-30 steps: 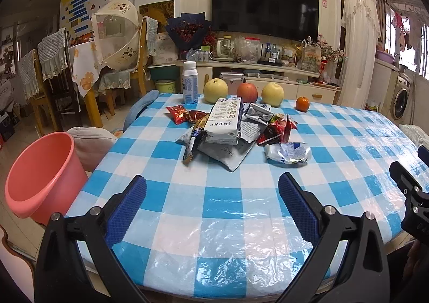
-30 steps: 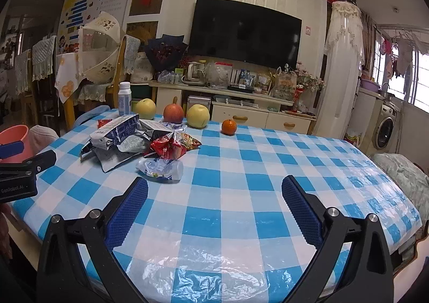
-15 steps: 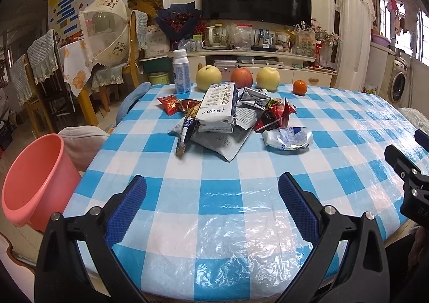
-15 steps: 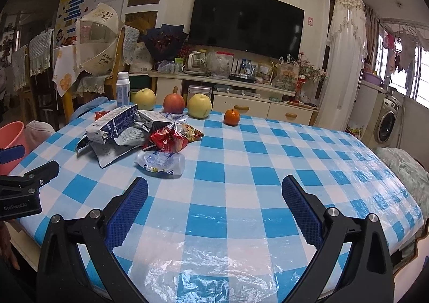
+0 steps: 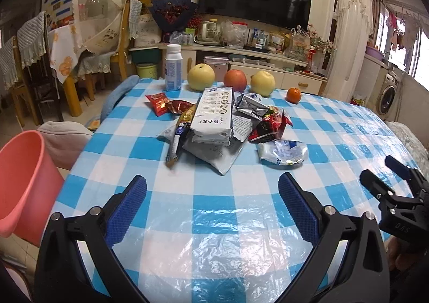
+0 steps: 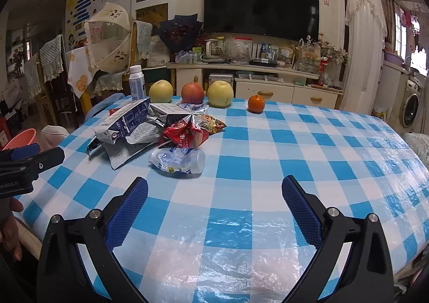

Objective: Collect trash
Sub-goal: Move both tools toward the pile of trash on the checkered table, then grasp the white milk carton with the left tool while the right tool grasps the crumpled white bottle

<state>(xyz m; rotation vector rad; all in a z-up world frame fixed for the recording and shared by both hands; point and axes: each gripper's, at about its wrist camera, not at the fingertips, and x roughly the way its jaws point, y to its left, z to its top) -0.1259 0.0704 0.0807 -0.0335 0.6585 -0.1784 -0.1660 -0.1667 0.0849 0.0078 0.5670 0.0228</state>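
A heap of wrappers lies mid-table: a white carton [image 5: 214,118], a grey mailer bag [image 5: 217,152], a red snack bag [image 5: 270,126] and a crumpled white pouch [image 5: 284,152]. From the right wrist the same carton [image 6: 123,120], red snack bag [image 6: 187,134] and white pouch [image 6: 179,162] lie ahead to the left. My left gripper [image 5: 213,195] hovers open over the near table edge, short of the heap. My right gripper [image 6: 214,198] is open too, empty, with the pouch just beyond its left finger. A pink bin [image 5: 21,182] stands on the floor at the left.
Two yellow pears [image 5: 201,77], an apple [image 5: 235,80], a tangerine [image 5: 293,95] and a white bottle [image 5: 173,68] line the far table edge. The checked tablecloth [image 5: 241,209] has a clear plastic cover. Chairs [image 5: 34,72] stand at left, a TV cabinet [image 6: 268,83] behind.
Both grippers have moved forward over the table toward the heap, which now looks larger and closer. Nothing has been picked up; both stay open.
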